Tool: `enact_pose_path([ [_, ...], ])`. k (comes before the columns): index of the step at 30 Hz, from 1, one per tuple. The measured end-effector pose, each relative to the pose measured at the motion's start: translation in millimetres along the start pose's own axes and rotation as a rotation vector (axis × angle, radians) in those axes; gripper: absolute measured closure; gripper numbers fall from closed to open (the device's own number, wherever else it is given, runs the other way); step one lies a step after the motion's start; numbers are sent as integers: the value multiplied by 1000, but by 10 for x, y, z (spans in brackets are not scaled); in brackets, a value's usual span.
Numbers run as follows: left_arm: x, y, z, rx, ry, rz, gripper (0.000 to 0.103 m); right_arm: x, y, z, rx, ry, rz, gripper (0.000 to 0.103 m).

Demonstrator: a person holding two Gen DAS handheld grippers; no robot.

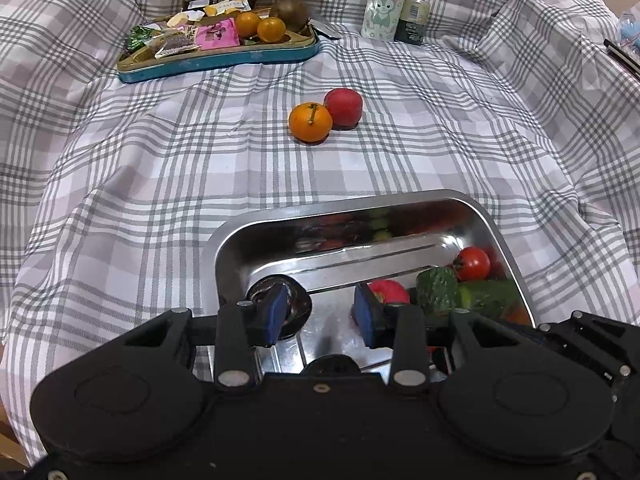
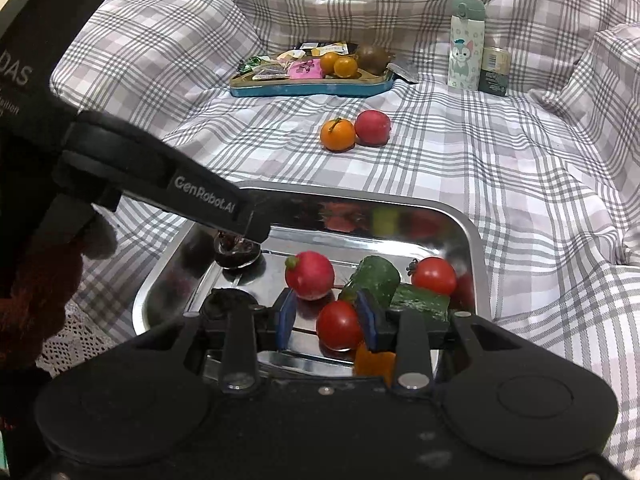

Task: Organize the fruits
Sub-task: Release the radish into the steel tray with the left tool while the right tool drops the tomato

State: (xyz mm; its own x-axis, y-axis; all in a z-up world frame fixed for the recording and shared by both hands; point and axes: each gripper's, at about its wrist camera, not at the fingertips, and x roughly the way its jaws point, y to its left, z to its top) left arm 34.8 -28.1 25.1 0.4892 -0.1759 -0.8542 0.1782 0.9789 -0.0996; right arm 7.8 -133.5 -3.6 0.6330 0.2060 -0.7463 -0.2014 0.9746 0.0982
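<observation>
A steel tray [image 1: 502, 236] [image 2: 476, 240] holds a dark purple fruit [image 1: 280, 304] [image 2: 236, 254], a red radish-like fruit [image 2: 310, 276] [image 1: 388, 290], two tomatoes [image 2: 434, 276] [image 2: 340, 324] and cucumber pieces [image 2: 376, 276]. My left gripper [image 1: 322, 316] is open over the tray, its left pad beside the dark fruit. My right gripper [image 2: 326, 320] is open, with the near tomato between its pads; whether they touch it is unclear. An orange [image 1: 311, 122] [image 2: 338, 134] and a red fruit [image 1: 344, 108] [image 2: 373, 127] lie touching on the cloth beyond the tray.
A blue tray [image 1: 216, 62] [image 2: 312, 88] at the back holds snack packets, two oranges [image 1: 260, 26] and a brown kiwi [image 1: 290, 10]. A cartoon bottle [image 1: 384, 4] [image 2: 466, 52] and a small jar [image 1: 412, 20] stand at the back right. Checked cloth covers everything.
</observation>
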Motion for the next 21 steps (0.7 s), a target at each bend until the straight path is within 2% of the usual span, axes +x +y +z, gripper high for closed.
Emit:
enact_pose_path([
  [11, -81, 46, 18, -2, -44, 31, 57, 4, -101, 77, 47, -17, -10, 67],
  [21, -48, 140, 279, -41, -128, 60, 57, 177, -466, 485, 103, -94, -58, 67],
])
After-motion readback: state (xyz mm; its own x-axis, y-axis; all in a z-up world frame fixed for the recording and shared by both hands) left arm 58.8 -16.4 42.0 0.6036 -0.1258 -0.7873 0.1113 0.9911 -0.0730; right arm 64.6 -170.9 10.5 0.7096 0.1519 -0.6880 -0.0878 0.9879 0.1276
